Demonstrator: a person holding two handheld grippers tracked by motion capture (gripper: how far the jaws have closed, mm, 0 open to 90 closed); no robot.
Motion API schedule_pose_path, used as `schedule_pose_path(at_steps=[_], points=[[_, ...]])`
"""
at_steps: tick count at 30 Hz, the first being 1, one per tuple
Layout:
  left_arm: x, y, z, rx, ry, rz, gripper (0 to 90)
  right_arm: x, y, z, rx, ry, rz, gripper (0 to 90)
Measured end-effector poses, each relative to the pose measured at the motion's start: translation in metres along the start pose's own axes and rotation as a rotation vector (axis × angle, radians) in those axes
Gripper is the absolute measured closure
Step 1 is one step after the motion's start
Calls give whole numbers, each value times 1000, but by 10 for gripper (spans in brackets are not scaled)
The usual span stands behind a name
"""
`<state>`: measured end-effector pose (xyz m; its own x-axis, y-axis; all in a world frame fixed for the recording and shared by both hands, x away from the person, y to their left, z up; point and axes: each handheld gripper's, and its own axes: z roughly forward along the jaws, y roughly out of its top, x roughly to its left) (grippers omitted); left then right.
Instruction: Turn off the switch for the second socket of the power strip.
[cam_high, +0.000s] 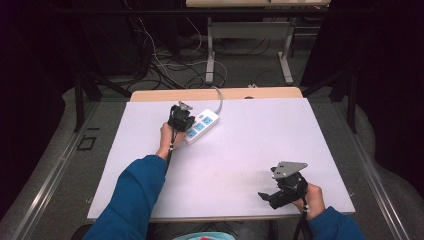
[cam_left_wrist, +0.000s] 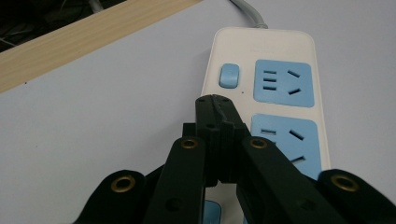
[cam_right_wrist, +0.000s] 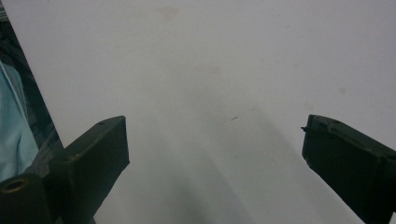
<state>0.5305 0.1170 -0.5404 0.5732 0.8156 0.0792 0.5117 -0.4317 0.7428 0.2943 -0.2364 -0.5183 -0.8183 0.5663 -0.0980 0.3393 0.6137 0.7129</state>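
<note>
The power strip (cam_high: 201, 126) lies flat on the pale table (cam_high: 240, 150), a little left of centre in the upper half of the high view. Its long axis runs on a diagonal, from lower left to upper right of that frame, and its grey cable (cam_high: 218, 97) leaves the upper-right end and curves toward the table's far wooden edge. In the left tool view the strip (cam_left_wrist: 275, 51) runs up the right half of the frame, with the cable end at the top, a small blue switch (cam_left_wrist: 229, 75) near that end and blue socket faces (cam_left_wrist: 283, 83) following below it toward the bottom of the frame.

The left tool (cam_high: 180, 119) sits at the lower-left end of the strip in the high view, held by the left hand (cam_high: 168, 136), whose blue-sleeved forearm reaches up from the bottom of the frame. Its own view shows the left tool (cam_left_wrist: 215, 105) clenched, jaws pressed together with nothing between them, tips over the strip's left edge just below the switch; whether they touch the strip cannot be told.

The right tool (cam_high: 272, 196) rests low in the lower right of the high view, well apart from the strip, held by the right hand (cam_high: 312, 196) and pointing toward the left of the frame. In its own view the right tool (cam_right_wrist: 215, 140) stands released, jaws wide apart over bare table.
</note>
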Motion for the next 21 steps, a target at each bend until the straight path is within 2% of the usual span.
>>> schedule_pose_path(at_steps=[4,5,8,17,19,21], points=[[-3,0,1,-5,16,17,900,0,0,0,0,1,-1,69],[-2,0,1,-5,0,16,900,0,0,0,1,4,-5,69],[-7,0,2,-5,16,27,900,-1,0,0,7,9,-8,69],[-4,-1,2,-9,4,9,900,0,0,0,5,5,-6,69],[-3,-1,2,-17,0,6,900,0,0,0,3,4,8,69],[-3,-1,2,-17,0,5,900,0,0,0,2,5,-1,69]])
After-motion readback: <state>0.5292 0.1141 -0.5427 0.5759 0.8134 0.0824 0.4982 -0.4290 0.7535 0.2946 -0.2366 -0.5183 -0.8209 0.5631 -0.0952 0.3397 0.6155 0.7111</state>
